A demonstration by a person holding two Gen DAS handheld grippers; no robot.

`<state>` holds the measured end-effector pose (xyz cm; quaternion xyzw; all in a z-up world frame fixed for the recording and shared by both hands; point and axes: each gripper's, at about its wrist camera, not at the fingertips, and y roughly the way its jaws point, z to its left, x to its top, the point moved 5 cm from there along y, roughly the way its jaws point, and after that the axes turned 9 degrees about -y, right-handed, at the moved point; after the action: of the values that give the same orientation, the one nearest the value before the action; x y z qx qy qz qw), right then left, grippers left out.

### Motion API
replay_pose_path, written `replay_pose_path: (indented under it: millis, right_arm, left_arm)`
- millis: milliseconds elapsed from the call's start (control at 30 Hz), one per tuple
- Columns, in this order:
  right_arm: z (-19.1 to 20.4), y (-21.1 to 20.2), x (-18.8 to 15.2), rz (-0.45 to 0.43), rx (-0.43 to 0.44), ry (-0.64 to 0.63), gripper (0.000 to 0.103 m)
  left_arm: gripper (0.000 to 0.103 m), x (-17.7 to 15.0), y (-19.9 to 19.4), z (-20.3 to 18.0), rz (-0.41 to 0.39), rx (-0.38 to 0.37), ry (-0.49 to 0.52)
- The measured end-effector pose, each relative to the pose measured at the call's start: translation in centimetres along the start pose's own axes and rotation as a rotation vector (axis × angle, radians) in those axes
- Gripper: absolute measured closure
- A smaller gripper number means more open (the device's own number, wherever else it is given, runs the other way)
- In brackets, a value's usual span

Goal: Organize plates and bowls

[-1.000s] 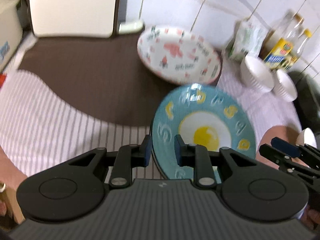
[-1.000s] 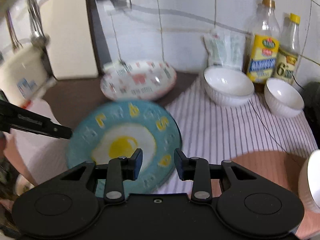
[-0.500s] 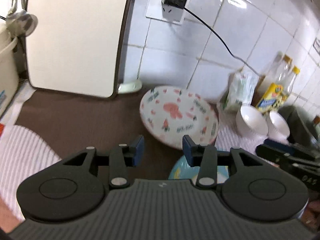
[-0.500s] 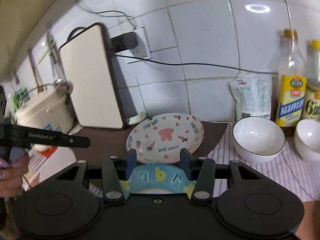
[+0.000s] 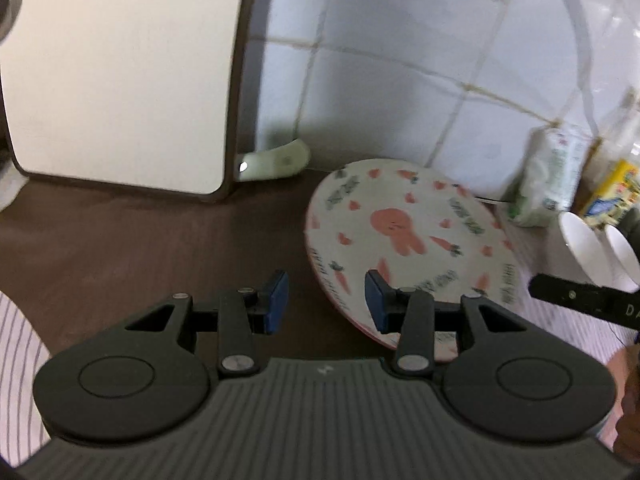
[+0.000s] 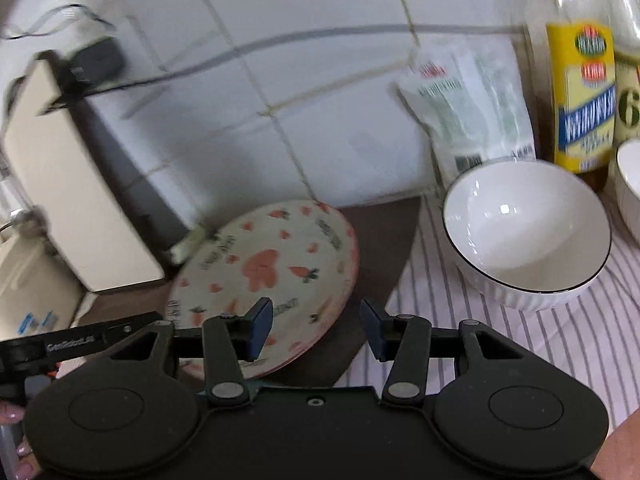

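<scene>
Rabbit plate (image 5: 404,236) lies empty just beyond both released, empty-jawed grippers, left gripper (image 5: 326,300) and right gripper (image 6: 316,328); white bowl (image 6: 528,236), empty, beyond-right of right's jaws

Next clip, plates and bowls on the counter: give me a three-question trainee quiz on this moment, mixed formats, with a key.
1. True or false: the left gripper is clamped on the rabbit plate.
2. Multiple choice: the nearer white bowl stands on A) the dark brown mat, B) the striped cloth, C) the rabbit plate.
3. Fill in: in the right wrist view, between the right gripper fingertips lies the plate's ____ edge.

Key
1. False: both blue pads stand apart, nothing pressed between them.
2. B.
3. Near (its lower right rim), with no pad touching it.
</scene>
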<state>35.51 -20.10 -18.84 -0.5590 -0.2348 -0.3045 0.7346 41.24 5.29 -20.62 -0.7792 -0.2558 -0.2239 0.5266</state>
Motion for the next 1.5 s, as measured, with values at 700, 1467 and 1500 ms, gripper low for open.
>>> replay_pose_path:
  millis: [700,1467,1500]
  right_arm:
    - [0.2,5.6,0.2,0.080,0.020,0.053,0.066]
    - [0.3,0.4,1.9,0.046,0.102,0.058,0.086]
    - [0.4,-0.4,1.9,0.041,0.103,0.057,0.086]
  left_arm:
    - [0.086,1.1,5.6,1.1,0.118,-0.091,-0.123]
    - [0.089,1.6,0.8,-0.8,0.095,-0.086,-0.130]
    - [0.089,1.7,0.1,-1.0,0.098,-0.088,-0.128]
